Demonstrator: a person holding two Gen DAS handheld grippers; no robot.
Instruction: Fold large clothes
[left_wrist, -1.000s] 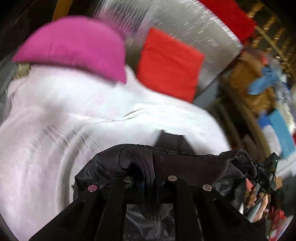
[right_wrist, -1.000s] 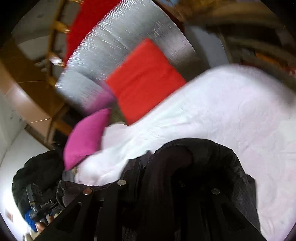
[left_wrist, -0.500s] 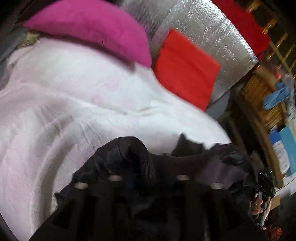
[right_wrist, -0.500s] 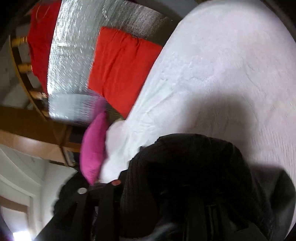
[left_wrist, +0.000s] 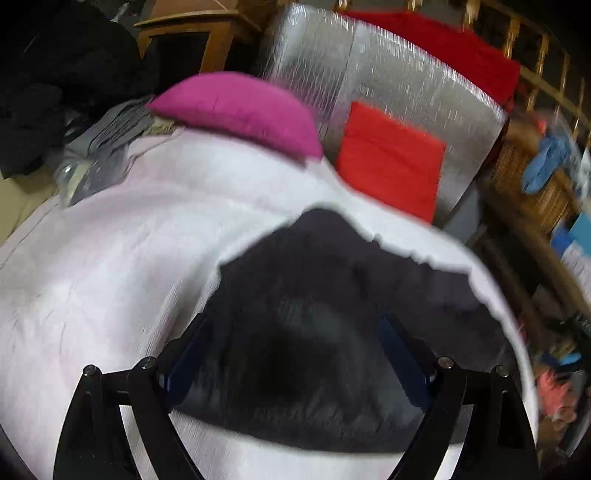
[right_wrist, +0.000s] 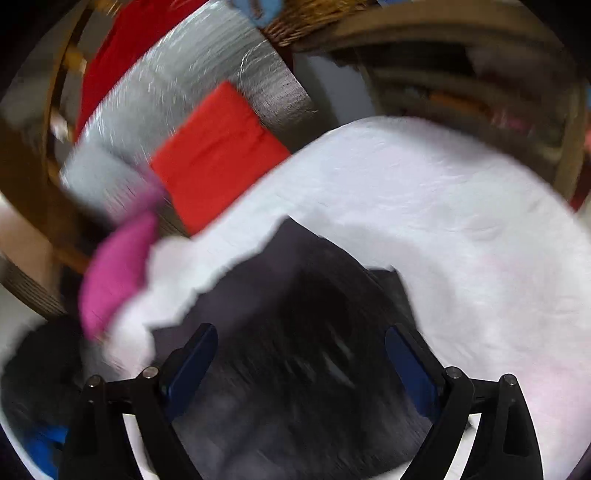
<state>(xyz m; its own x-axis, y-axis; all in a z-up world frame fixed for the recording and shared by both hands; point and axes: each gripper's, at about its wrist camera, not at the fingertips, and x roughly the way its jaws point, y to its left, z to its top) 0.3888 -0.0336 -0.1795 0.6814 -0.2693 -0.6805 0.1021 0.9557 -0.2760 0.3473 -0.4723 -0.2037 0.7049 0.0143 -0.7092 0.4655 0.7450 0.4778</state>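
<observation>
Dark garment (left_wrist: 325, 314) lies bunched mid-bed (left_wrist: 110, 258) | your left gripper (left_wrist: 295, 354) and right gripper (right_wrist: 299, 365) spread, holding nothing | folding looks barely begun

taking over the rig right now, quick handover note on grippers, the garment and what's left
Left gripper: open, jaws wide apart above the black ribbed-knit garment, not gripping it.
Right gripper: open too, over the same garment.
Garment: lies bunched on the white bedspread, below the magenta pillow and red cushion.
Done: garment laid on the bed.
Left: flatten it, fold it. Both views are blurred, so check the edges before gripping.
</observation>
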